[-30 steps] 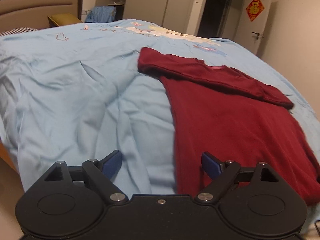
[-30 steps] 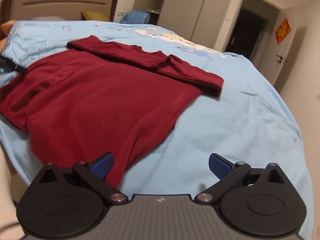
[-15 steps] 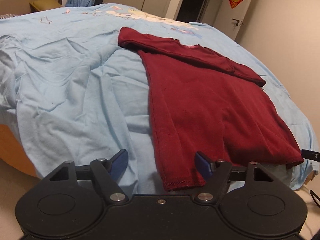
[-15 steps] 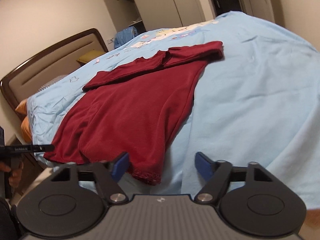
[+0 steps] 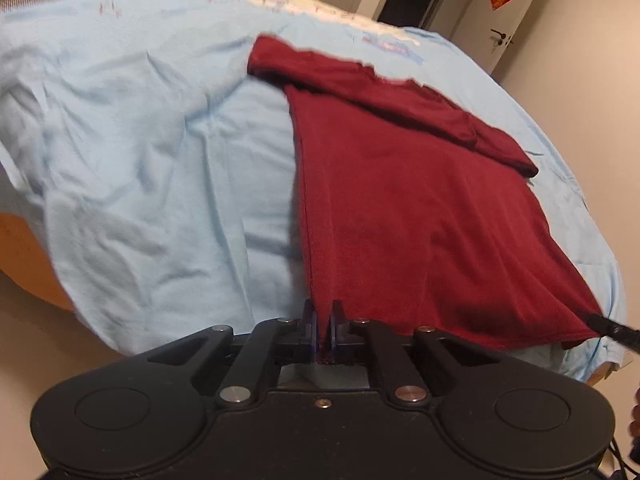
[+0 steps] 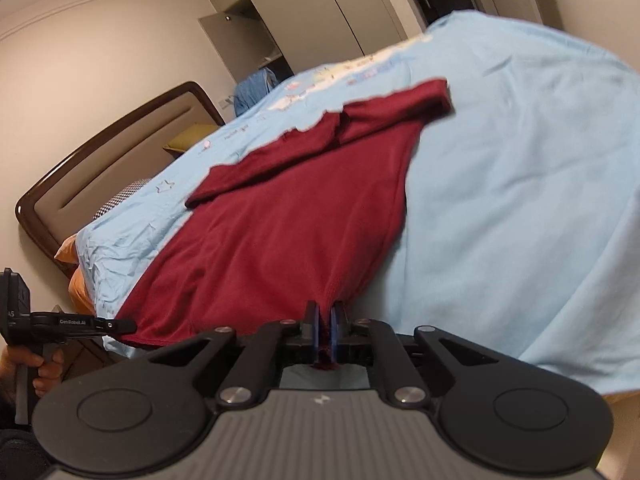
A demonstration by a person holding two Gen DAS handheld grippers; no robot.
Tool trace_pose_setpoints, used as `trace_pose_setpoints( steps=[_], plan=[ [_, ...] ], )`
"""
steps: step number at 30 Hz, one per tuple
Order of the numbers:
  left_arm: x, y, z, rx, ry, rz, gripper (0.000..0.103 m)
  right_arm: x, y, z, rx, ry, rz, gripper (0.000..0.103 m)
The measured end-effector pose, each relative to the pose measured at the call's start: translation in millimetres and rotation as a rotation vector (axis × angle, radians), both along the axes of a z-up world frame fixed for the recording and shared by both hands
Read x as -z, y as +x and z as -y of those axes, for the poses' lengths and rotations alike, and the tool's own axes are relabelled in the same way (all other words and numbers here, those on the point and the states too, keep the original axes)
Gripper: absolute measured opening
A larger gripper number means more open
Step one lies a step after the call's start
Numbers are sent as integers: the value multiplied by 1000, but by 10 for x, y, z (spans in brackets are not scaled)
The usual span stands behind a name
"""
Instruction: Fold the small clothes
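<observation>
Where wardrobes (image 6: 320, 20) stand, blue bedsheet (image 5: 160, 160) lies wrinkled.

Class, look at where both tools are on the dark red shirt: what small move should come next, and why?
Probably lift both hem corners and carry them toward the collar. The left tool and right tool are each shut on the dark red knit shirt, which lies flat on the light blue bedsheet, sleeves already folded in.
</observation>
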State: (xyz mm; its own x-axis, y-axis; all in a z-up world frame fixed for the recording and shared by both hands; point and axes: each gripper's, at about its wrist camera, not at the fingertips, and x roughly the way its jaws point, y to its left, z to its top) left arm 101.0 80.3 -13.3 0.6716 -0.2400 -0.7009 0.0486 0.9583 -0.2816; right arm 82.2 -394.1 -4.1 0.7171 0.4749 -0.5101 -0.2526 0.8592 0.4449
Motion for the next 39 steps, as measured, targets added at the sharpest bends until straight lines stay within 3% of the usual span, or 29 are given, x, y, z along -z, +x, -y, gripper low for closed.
trace_pose_setpoints(
  steps=[3,6,9,13,14,19,21,24,25,29,32,39],
  plan=[
    [-319,-162,61,15,66,81,5,-234,-135,-12,10,-58,49,6],
    [-444,-191,100,39,106,93,5,-350,-191,-76,-7,-123,75,6],
    [-280,-105,133,49,140,32,5,-258,-126,-158,-17,-187,43,6],
    [-22,-103,87,30,124,-25,8,-76,-85,-178,-6,-213,-17,9],
    [-3,-116,85,29,126,-26,11,-52,-95,-178,-1,-221,-20,11],
    [21,-165,109,34,160,-17,35,-47,-204,-148,16,-294,6,47],
    [2,-187,124,26,170,1,58,-67,-260,-177,7,-348,31,64],
    [-51,-237,163,5,204,49,81,-107,-363,-302,-45,-478,89,84],
    [-67,-252,179,2,217,64,83,-112,-397,-366,-67,-531,114,92],
    [-94,-261,276,12,253,107,95,-83,-485,-704,-182,-770,246,97],
    [-98,-219,374,30,242,115,96,4,-490,-971,-270,-919,330,97],
    [-122,-181,725,96,218,167,102,260,-417,-1362,-394,-1086,390,97]
  ],
)
